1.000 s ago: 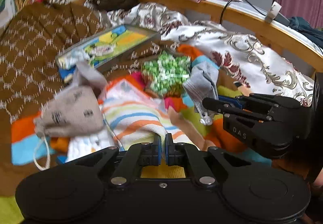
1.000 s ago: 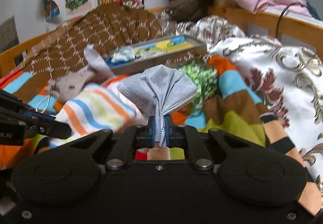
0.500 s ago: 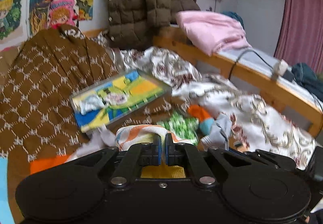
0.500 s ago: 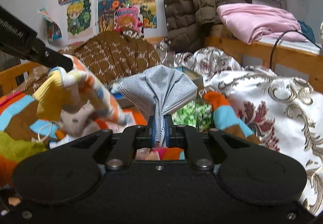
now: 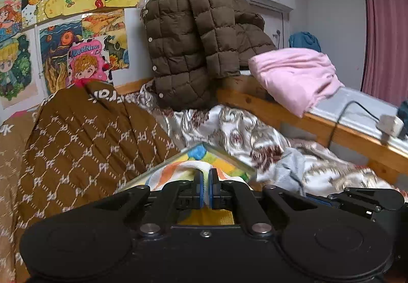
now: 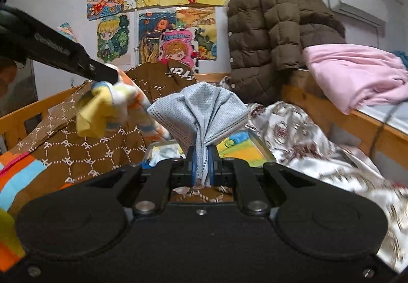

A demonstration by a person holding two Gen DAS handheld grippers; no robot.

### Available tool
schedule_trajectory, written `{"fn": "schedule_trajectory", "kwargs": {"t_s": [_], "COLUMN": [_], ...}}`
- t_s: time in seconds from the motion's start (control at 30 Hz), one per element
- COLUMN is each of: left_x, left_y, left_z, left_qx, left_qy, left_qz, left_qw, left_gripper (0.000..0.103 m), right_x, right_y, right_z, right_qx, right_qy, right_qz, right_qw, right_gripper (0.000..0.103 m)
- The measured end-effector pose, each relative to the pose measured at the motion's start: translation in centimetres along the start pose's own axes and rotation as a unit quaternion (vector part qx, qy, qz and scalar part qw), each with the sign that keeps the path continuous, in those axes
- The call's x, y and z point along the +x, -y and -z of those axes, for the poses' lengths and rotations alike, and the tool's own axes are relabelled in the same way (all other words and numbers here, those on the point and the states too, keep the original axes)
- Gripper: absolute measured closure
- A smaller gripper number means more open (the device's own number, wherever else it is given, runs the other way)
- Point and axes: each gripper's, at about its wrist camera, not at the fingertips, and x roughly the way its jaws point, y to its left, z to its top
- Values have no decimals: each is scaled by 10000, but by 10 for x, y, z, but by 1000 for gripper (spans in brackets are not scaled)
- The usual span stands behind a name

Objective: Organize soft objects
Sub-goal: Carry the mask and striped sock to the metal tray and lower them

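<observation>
Right claw (image 6: 203, 167) pinches grey mask (image 6: 201, 115); left claw (image 5: 206, 190) pinches striped cloth (image 5: 176, 172).

The left gripper's (image 5: 206, 190) own body hid most of the striped cloth (image 5: 178, 171) and the colourful tray (image 5: 224, 163) behind it, while the satin bedspread (image 6: 344, 168) smeared into blur and the pink curtain (image 5: 387, 41) was cut by the frame's edge.
</observation>
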Motion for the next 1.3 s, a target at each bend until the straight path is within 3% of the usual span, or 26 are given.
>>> {"fn": "schedule_trajectory", "kwargs": {"t_s": [0.27,0.6,0.9,1.3], "left_x": [84,180,225,263], "left_y": [-44,-95,-113,-131], "left_z": [-3,40,79,125], "left_qx": [-349,-886,-1256,-1359], "left_qy": [-114,-585,-838,-1239], "left_qz": [86,25,348,129], "left_qw": [9993,9943,9879,9829], "left_gripper": [100,100,100,100], "right_x": [102,210,268,324], "right_y": [2,-3,-9,-22], "right_z": [-32,1,42,78], "right_qx": [-113,-25,23,50], "right_qy": [-266,-985,-1610,-2068], "right_qz": [-217,-190,-114,-53], "right_qw": [9993,9950,9869,9784], "right_gripper": [99,99,99,98]}}
